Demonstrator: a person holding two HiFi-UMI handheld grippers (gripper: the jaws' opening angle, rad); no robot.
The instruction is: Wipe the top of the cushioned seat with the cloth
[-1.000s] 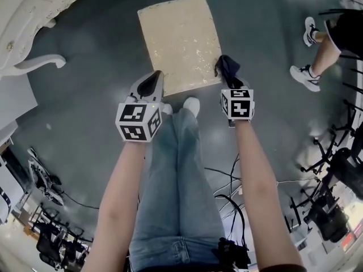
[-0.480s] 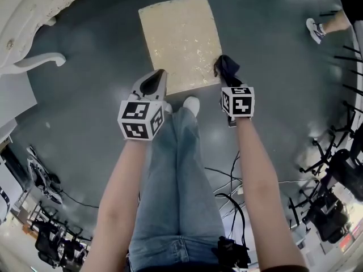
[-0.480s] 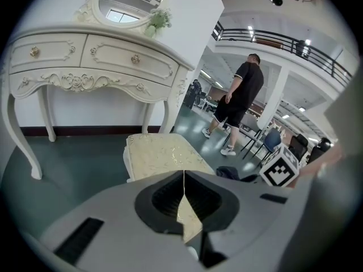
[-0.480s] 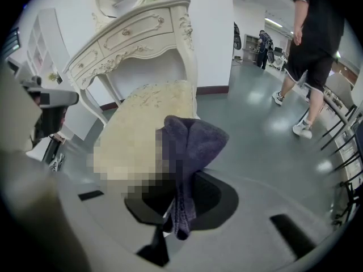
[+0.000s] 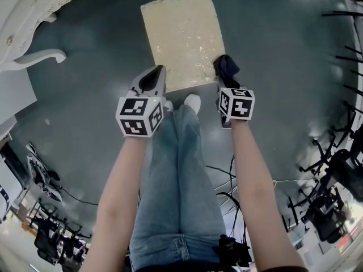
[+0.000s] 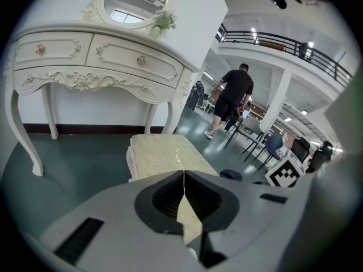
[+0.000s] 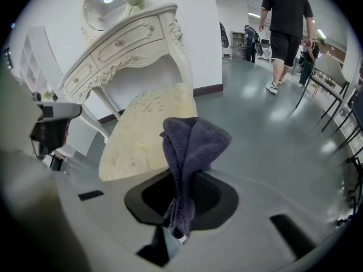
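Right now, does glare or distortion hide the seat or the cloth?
Head view: fisheye bends the edges, lights glare on the glossy grey floor, yet the pale square cushioned seat is sharp. Right gripper view: the dark purple cloth is crisp, corners vignetted black. Left gripper view: same vignette, seat clear.

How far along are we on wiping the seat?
Done: the cloth is picked up and clamped in the right gripper. In hand: it is at the near right corner of the seat; contact cannot be told. The left gripper is shut and empty. Left: the wipe across the top itself.
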